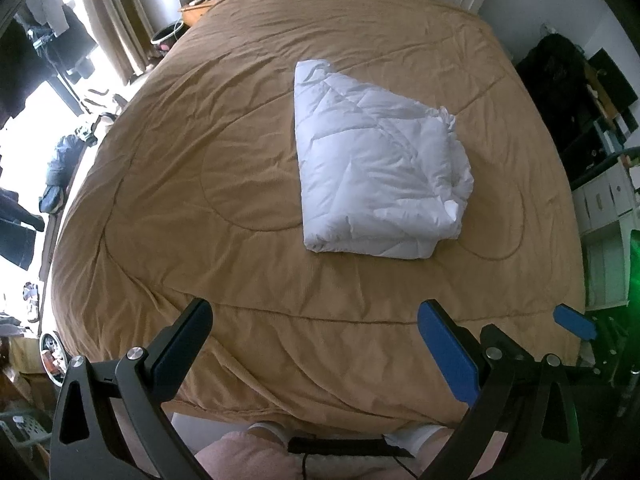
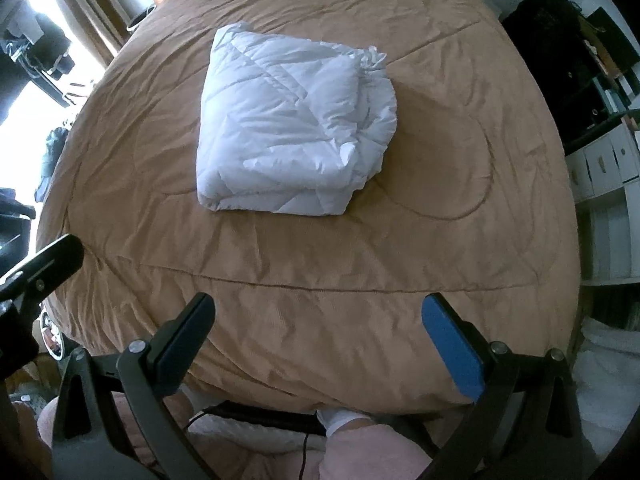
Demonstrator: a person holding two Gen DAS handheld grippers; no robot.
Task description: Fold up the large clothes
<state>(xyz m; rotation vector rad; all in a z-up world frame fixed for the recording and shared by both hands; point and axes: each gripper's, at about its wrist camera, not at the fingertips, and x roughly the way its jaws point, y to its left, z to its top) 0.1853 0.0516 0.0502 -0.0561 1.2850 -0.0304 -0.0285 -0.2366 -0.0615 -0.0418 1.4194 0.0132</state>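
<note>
White quilted duvet (image 1: 376,176), folded, mid-bed on tan comforter (image 1: 224,184), probably four layers. Left gripper (image 1: 316,344) and right gripper (image 2: 320,340) spread wide, empty, over near edge.

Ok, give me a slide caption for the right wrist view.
Open right claw held above the tan quilted bedspread, facing a folded white puffy quilted garment lying on it.

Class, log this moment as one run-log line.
duvet: folded, on bed | left hand-held gripper: open, empty | right hand-held gripper: open, empty
</note>
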